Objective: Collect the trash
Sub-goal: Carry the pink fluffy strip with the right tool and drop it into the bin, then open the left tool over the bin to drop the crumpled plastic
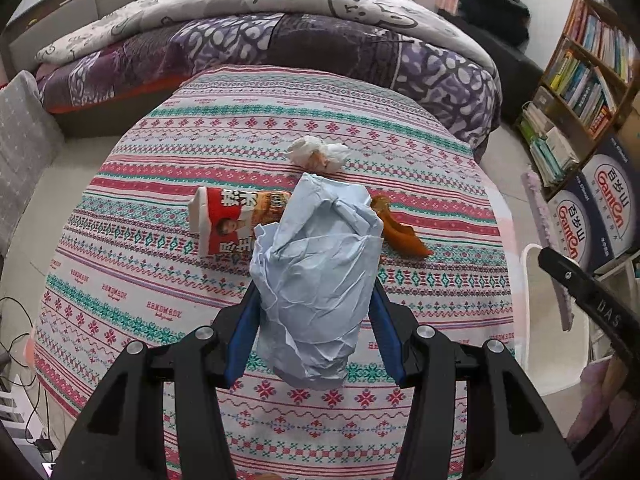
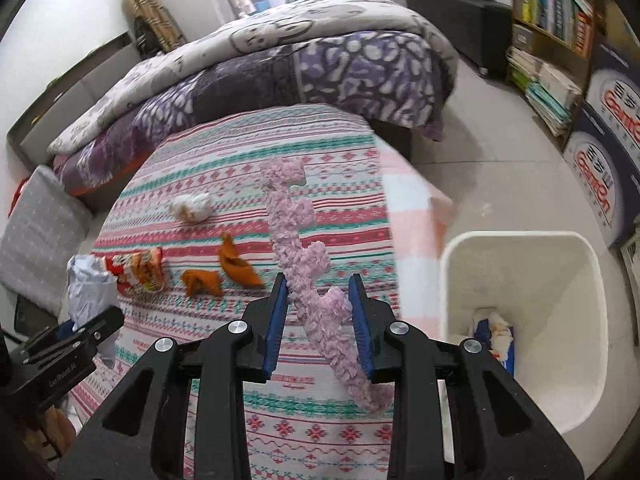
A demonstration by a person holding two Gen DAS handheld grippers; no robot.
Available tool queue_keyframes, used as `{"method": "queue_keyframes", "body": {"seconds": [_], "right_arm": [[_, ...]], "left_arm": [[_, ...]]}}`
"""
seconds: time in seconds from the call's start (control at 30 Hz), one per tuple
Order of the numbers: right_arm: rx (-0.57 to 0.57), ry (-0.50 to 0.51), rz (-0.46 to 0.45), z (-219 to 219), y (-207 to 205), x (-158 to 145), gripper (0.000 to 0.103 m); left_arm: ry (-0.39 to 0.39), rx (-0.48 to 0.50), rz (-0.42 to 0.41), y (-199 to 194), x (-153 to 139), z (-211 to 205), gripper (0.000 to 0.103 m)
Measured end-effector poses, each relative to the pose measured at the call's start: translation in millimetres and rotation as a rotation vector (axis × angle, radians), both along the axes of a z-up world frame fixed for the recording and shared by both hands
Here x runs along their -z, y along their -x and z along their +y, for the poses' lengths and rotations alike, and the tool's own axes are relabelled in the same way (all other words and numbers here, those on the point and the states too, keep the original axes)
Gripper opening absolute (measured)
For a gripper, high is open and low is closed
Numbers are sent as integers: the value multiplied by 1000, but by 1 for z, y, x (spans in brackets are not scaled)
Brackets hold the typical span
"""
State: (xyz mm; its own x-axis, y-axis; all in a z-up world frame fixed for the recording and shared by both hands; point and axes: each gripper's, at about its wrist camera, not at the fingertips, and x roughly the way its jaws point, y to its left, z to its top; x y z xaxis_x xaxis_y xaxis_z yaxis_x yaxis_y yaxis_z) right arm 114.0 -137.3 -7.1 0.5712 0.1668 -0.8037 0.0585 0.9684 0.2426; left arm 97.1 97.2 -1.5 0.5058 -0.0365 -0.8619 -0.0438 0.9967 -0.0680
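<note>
- Tongs on the left (image 1: 316,312) sit partly apart, their blue pads clamped on the flanks of a crumpled pale-blue paper wad (image 1: 320,276), which hangs lifted clear of the tabletop (image 1: 160,304).
- Tongs on the right (image 2: 318,320) stand narrower, pinching a fuzzy pink chenille strip (image 2: 298,256) about halfway along its length; its upper part pokes up past the tips and its lower part trails down between the arms.
- Just beyond the left tongs, on the striped cloth, lie a red snack wrapper (image 1: 232,220), orange peel (image 1: 400,228) and, further out, a white tissue ball (image 1: 318,153).
- To the right of the right tongs stands the white trash bin (image 2: 520,308) on the floor beside the tabletop, with some rubbish already at its bottom.
- Step in hand, as I judge it: carrying two picked pieces toward the bin.
- Next move calls for bringing each load over the bin's mouth and letting go; the strip is long and floppy, so it may drape over the rim unless it is released well inside.
</note>
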Motion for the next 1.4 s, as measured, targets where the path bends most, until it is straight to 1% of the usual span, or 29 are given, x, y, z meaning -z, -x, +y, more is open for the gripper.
{"method": "queue_keyframes", "body": {"seconds": [0.23, 0.57, 0.63, 0.67, 0.7, 0.77, 0.8, 0.87, 1.0, 1.2, 1.4], "right_arm": [[127, -1, 37, -45, 6, 7, 30], [327, -64, 165, -116, 19, 33, 33], [361, -60, 175, -125, 23, 35, 46], [378, -54, 173, -129, 26, 35, 58], [396, -45, 168, -132, 29, 34, 65], [417, -29, 154, -139, 33, 31, 70], [429, -22, 149, -143, 35, 30, 77], [463, -20, 140, -152, 40, 28, 83], [509, -40, 136, -168, 46, 27, 89], [541, -56, 119, -183, 52, 22, 91], [561, -75, 98, -194, 56, 18, 91]], "left_arm": [[-27, 44, 6, -1, 5, -20, 52], [-48, 105, -5, -2, 8, -53, 52], [-46, 118, -8, -1, 8, -61, 52], [-44, 127, -12, -1, 9, -66, 52], [-43, 133, -14, -1, 8, -69, 52], [-38, 150, -19, -1, 8, -77, 52], [-36, 160, -24, -1, 8, -82, 52], [-36, 179, -31, -1, 8, -92, 52], [-15, 220, -35, 1, 10, -115, 52], [50, 324, -26, 6, 12, -161, 52], [60, 440, -24, 20, 18, -212, 52]]}}
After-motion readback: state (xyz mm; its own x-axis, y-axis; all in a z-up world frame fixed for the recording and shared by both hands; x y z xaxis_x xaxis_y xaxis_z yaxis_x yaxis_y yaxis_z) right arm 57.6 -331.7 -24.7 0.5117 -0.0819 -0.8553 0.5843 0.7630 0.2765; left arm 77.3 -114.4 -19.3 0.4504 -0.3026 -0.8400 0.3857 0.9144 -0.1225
